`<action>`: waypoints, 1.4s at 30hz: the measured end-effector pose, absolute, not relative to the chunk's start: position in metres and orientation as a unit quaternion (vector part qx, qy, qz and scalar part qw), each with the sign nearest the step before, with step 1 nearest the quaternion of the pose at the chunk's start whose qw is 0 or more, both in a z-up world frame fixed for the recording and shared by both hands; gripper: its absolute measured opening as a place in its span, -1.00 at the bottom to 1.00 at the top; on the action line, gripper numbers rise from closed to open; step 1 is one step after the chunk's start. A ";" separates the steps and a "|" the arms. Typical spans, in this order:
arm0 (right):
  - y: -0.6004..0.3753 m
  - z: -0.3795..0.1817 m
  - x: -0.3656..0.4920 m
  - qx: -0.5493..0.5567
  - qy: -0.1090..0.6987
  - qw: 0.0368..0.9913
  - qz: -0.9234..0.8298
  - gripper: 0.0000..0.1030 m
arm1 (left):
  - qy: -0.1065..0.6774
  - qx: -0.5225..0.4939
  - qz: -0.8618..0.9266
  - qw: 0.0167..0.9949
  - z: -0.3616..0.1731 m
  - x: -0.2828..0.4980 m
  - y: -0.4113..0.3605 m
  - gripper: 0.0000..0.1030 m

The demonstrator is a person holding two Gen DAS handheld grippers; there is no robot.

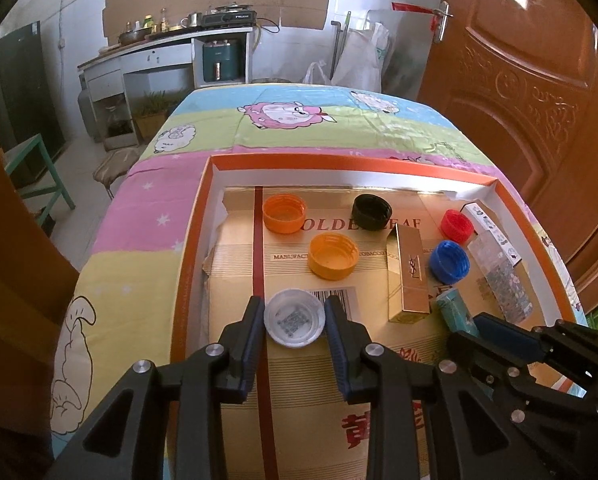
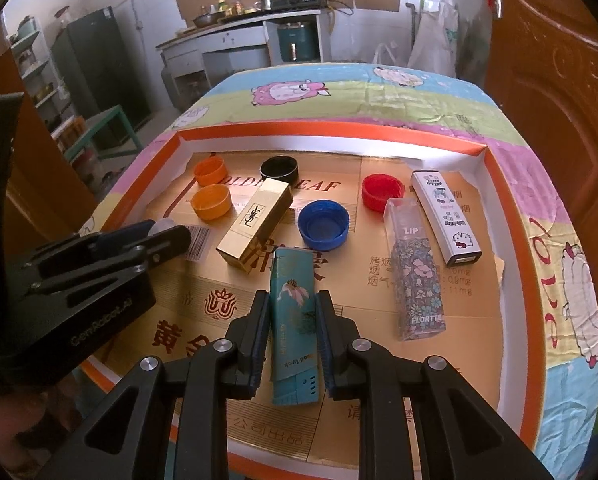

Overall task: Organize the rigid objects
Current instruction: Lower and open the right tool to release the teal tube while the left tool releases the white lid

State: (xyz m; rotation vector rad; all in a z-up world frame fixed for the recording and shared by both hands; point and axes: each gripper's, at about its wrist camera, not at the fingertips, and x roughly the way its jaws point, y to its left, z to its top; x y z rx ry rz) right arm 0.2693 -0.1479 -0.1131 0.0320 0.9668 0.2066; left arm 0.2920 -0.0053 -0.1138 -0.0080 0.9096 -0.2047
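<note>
My left gripper (image 1: 295,312) is shut on a clear white bottle cap (image 1: 294,322), held low over the orange-rimmed tray (image 1: 191,224). My right gripper (image 2: 293,308) is shut on a teal slim box (image 2: 293,320) lying lengthwise between its fingers; it also shows in the left wrist view (image 1: 457,312). In the tray lie two orange caps (image 1: 284,213) (image 1: 333,256), a black cap (image 1: 371,211), a red cap (image 1: 455,225), a blue cap (image 1: 449,261), a gold box (image 1: 409,276), a floral lip box (image 2: 415,268) and a white cartoon box (image 2: 445,216).
The tray has a cardboard liner and sits on a table with a cartoon-sheep cloth (image 1: 299,120). A brown door (image 1: 539,80) stands at the right. A counter with cookware (image 1: 171,40) and a green stool (image 1: 35,168) stand beyond the table.
</note>
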 end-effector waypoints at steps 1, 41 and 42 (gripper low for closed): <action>-0.146 -0.112 0.268 0.015 0.464 0.880 0.100 -0.52 | 0.438 -0.004 -0.099 0.893 -0.114 0.292 -0.005 -0.39; -0.159 -0.049 0.205 0.025 0.391 0.917 0.075 -0.50 | 0.352 0.013 -0.077 0.933 -0.038 0.213 -0.016 -0.30; -0.159 -0.047 0.201 0.025 0.388 0.918 0.074 -0.50 | 0.348 0.014 -0.075 0.934 -0.036 0.208 -0.017 -0.30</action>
